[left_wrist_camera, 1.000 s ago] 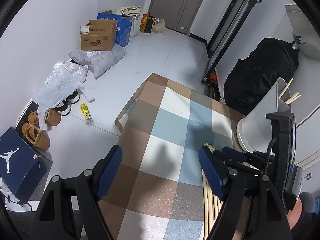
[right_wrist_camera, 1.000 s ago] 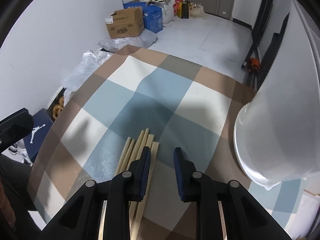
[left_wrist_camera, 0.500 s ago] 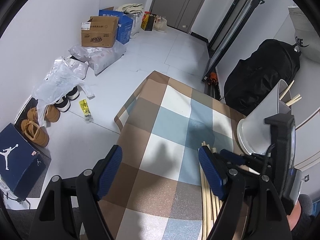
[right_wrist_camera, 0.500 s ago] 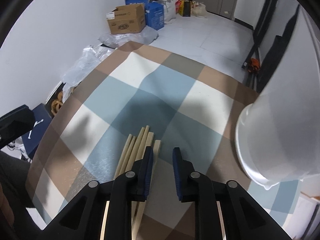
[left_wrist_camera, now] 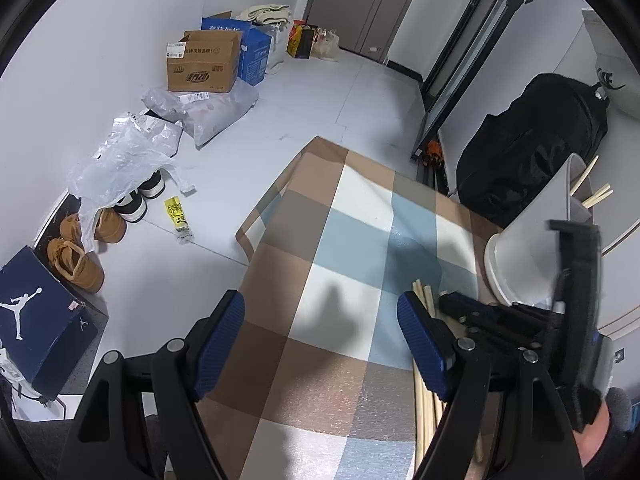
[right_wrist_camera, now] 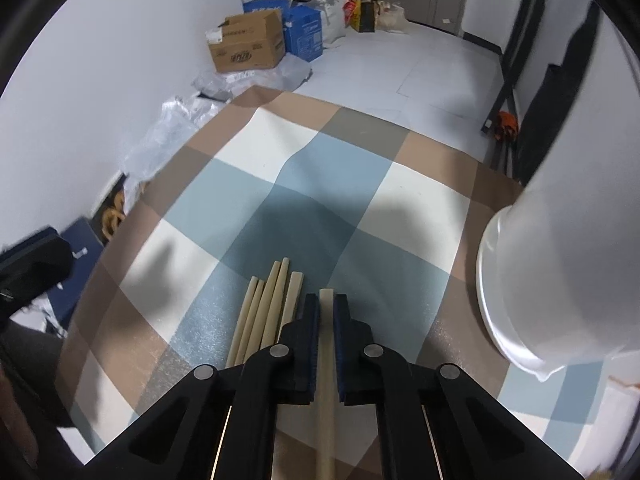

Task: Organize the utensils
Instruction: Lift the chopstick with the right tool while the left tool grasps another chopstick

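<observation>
**Right claw clamped on one chopstick, holder off to its right**

The right claw (right_wrist_camera: 326, 312) is closed on a single chopstick (right_wrist_camera: 326, 380), whose long axis runs straight along the fingers, tip poking just past them. The other chopsticks (right_wrist_camera: 266, 312) lie parallel just to its left on the checked bench (right_wrist_camera: 320, 184). The white holder (right_wrist_camera: 560, 280) stands near the bench's right edge, already holding a few sticks. The left claw (left_wrist_camera: 320, 344) hangs wide open and empty, farther from the holder. Between claw and holder the cloth looks unobstructed for a lift and swing rightward.
</observation>
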`<state>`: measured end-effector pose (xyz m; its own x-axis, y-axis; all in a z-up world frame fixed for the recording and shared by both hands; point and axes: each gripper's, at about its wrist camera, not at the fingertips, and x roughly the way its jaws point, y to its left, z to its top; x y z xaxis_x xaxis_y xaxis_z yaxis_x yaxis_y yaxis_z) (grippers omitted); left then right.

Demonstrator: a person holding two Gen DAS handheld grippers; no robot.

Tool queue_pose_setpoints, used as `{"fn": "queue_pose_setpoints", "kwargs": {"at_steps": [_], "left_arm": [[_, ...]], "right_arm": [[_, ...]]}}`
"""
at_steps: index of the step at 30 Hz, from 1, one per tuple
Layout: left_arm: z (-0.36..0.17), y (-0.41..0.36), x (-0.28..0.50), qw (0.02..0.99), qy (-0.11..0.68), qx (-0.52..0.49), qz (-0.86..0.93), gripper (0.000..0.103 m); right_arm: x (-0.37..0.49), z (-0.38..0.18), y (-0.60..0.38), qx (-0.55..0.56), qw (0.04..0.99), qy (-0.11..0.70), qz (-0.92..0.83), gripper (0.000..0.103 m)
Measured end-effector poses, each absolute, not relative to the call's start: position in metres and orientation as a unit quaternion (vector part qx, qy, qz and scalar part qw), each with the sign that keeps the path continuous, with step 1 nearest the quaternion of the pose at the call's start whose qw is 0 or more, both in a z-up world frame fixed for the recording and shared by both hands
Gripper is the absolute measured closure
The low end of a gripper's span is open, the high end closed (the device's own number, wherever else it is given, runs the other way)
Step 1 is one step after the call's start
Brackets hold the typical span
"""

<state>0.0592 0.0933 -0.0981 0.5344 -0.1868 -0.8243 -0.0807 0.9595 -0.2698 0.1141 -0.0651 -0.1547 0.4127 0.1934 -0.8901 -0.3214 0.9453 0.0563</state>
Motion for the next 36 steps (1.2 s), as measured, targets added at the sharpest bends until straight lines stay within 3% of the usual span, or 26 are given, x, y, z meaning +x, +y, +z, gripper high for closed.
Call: {"fn": "queue_pose_setpoints", "kwargs": {"at_steps": [8,19,36], "left_arm": [[-0.117,0.071,0.066,0.837,0.532,-0.115,-0.050,0.028],[-0.135,0.024,0.061,0.827,0.560,0.001,-0.046,0.028],[-0.140,0.015,0.078,0.825,0.565,-0.011,-0.007,0.028]], "right_arm": [[0.087,-0.112,-0.091,-0.011,0.870,0.462,0.171,0.097],[0.057,-0.055,-0.119,0.027,0.903,0.380,0.199,0.097],[0.034,-0.027,-0.160,0.073,0.917,0.327,0.214,0.097]]}}
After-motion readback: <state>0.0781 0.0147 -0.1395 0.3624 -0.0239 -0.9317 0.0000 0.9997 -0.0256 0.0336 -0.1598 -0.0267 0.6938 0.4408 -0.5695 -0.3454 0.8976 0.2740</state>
